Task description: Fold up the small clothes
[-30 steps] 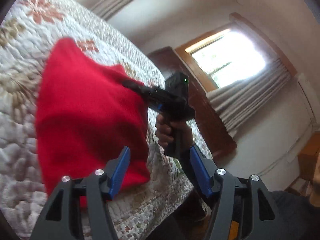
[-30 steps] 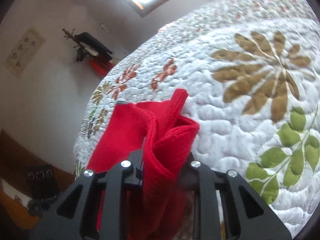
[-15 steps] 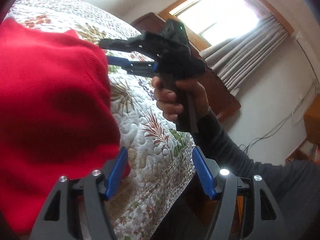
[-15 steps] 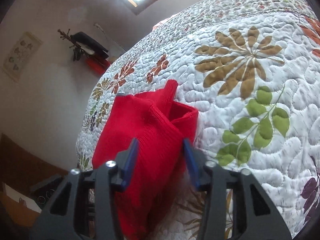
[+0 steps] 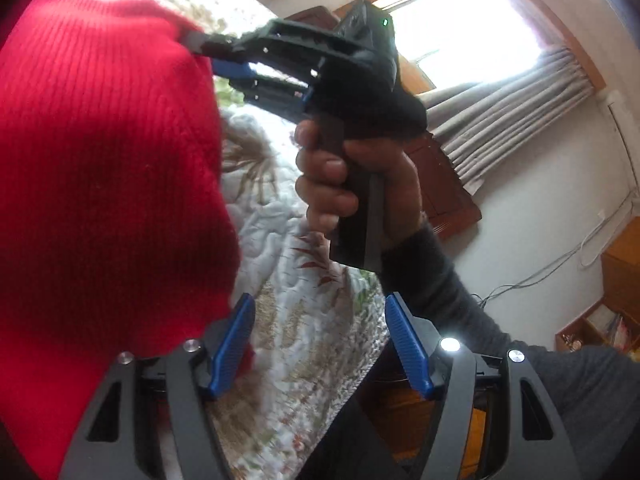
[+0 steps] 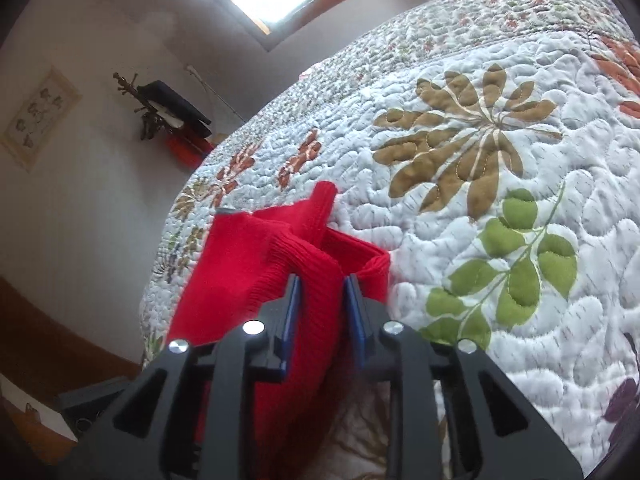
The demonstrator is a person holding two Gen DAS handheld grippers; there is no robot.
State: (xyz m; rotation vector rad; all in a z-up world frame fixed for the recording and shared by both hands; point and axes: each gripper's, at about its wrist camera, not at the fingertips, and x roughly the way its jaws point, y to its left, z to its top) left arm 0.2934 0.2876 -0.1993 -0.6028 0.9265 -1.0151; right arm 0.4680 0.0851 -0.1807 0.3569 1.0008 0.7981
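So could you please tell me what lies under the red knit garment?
The floral quilt shows around the red knit garment, which rests on it. Whatever lies directly beneath the garment is covered.

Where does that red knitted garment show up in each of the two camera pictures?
Left wrist view: the red garment fills the left half, close up.
Right wrist view: the red garment lies lower centre, between the pads of the right hand-held gripper.
Shared landmark: the flowered quilt.
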